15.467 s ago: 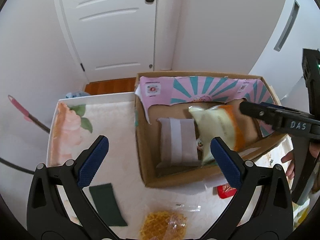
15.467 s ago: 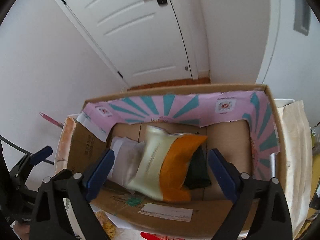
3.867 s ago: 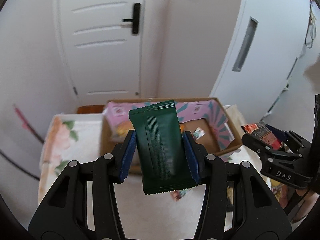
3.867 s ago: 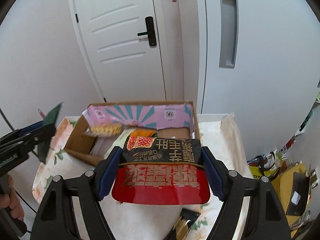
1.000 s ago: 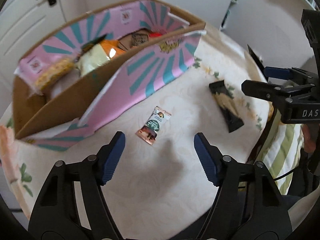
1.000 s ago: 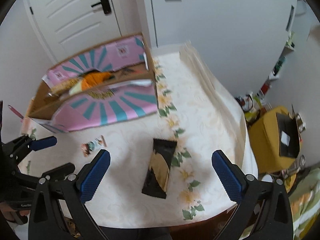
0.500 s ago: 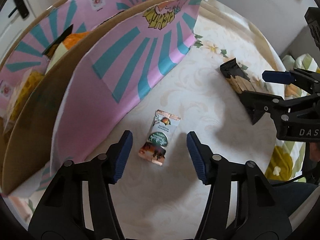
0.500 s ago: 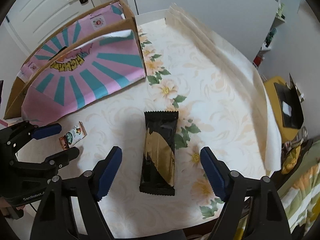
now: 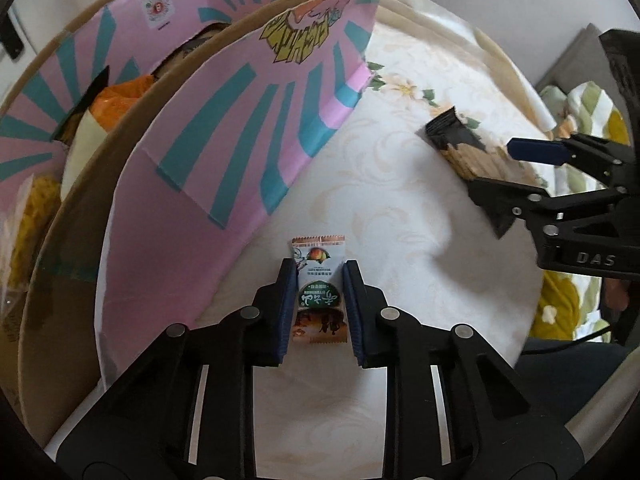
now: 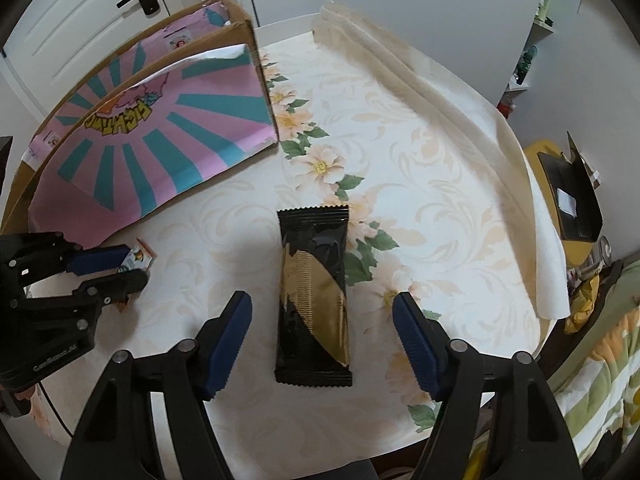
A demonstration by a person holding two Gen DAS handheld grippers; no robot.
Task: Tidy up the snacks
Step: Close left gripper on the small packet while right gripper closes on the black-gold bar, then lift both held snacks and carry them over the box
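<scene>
Both grippers lining up on the last loose snacks

The left gripper (image 9: 319,309) is pinching the sachet (image 9: 318,289) on the counter (image 10: 440,168), at 5 o'clock of the box (image 9: 224,120); the right gripper (image 10: 322,344) is straddling the bar (image 10: 313,296) wide open and should be dropping squarely before closing.

The box (image 10: 168,132) stands at the counter's (image 10: 420,184) far left. A sachet (image 9: 319,292) lies before it between the left tongs (image 9: 319,308). The bar (image 10: 313,296) lies right of it, between the right tongs (image 10: 322,344).
</scene>
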